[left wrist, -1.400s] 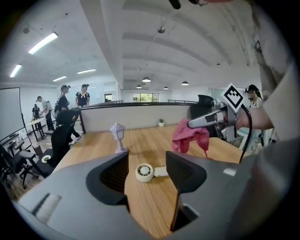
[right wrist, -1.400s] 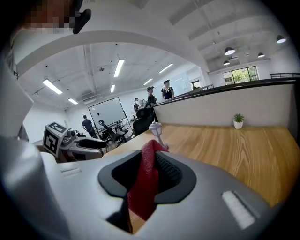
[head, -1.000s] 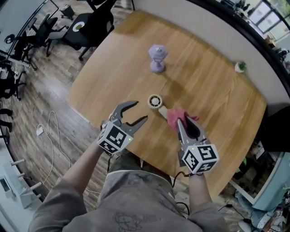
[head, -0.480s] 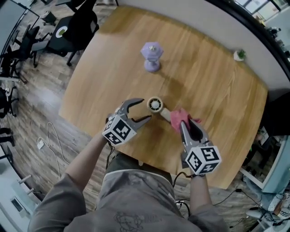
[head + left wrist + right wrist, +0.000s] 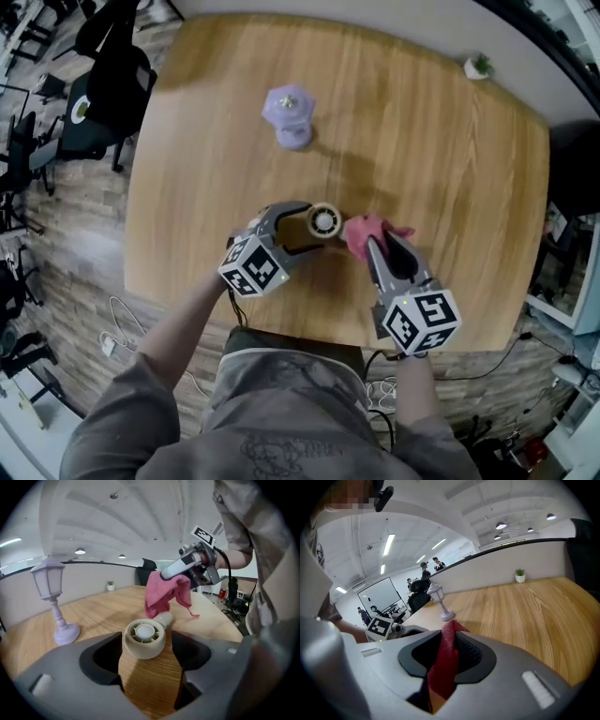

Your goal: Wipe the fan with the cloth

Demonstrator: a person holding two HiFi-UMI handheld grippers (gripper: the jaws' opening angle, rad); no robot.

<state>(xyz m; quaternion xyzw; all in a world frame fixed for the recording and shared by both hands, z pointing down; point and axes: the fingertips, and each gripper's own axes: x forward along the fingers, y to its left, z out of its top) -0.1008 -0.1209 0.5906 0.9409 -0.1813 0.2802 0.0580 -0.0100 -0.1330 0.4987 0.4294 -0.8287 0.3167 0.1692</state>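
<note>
Right at the near edge of the tabletop (image 5: pixel 422 150), front and centre, lies the fan (image 5: pixel 323 221): small, cream, with its round head showing toward the left tool and its handle running off the other way. The left tool (image 5: pixel 302 230) is down at the fan's head. Its jaws are spread wide and have just been opening, one jaw on each side of the round head. From the left gripper view the fan (image 5: pixel 144 639) sits squarely in that gap; whether either jaw actually touches it, I cannot tell.

Over on the fan's handle side comes the right tool (image 5: pixel 375 246), pinching the cloth (image 5: pixel 361 232), a pinkish-red one. The right gripper view shows it clearly: the jaws are pressed together on a fold of cloth (image 5: pixel 443 667), which bunches up between the pads. The loose part hangs down over the fan's handle end.

Beyond the fan, further across the tabletop, stands a lilac lantern-shaped lamp (image 5: pixel 291 117), upright and well apart from it. Far past the fan, at the tabletop's back corner, sits a small potted plant (image 5: pixel 479 66).
</note>
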